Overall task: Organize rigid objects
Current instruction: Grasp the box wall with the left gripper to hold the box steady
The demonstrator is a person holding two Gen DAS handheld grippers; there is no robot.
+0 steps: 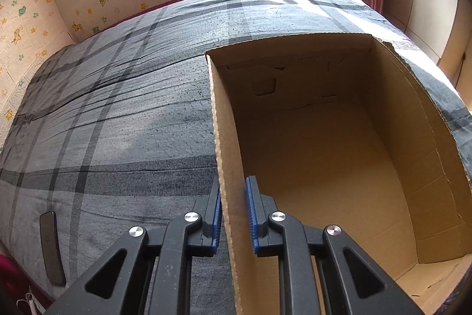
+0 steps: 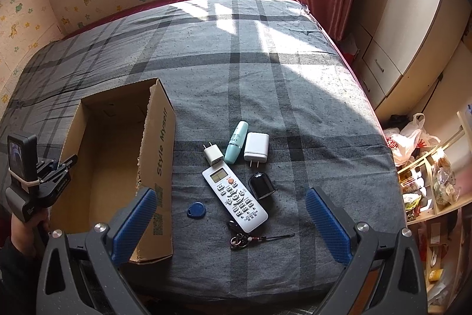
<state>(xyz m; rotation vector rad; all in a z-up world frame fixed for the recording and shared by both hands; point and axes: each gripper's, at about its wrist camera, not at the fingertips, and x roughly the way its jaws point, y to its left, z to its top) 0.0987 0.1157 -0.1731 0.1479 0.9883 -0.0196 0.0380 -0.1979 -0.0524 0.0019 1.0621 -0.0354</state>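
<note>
A big bed [image 2: 265,73] with a gray checked cover holds everything. At its left edge lies a flat dark phone [image 1: 52,248], well apart from the other things.

Next comes the open cardboard box [image 2: 118,155], sitting on the bed near the front left corner. The inside that shows is bare brown card. The left gripper [image 1: 234,214] is clamped tight on the box's left wall — one blue pad outside, one inside, both pressed on the card. A hand [image 2: 22,229] holds that gripper from below.

Right of the box, near the front edge, the small things lie close together. A blue round tag [image 2: 196,209] is just beside the box. Then a white remote [image 2: 234,195] lies slanted, with a bunch of keys [image 2: 240,235] at its lower end. At the remote's top end sits a small white plug [image 2: 213,154], then a pale green tube [image 2: 236,142], then a bigger white charger [image 2: 256,148]. A black shiny lump [image 2: 262,185] sits just right of the remote.

The right gripper [image 2: 234,226] hangs above these things with its blue pads spread wide — holding nothing. The right part of the bed is bare. Past the right edge stand pale cupboards [image 2: 407,28], a plastic bag [image 2: 410,142] and cluttered shelves [image 2: 433,182].
</note>
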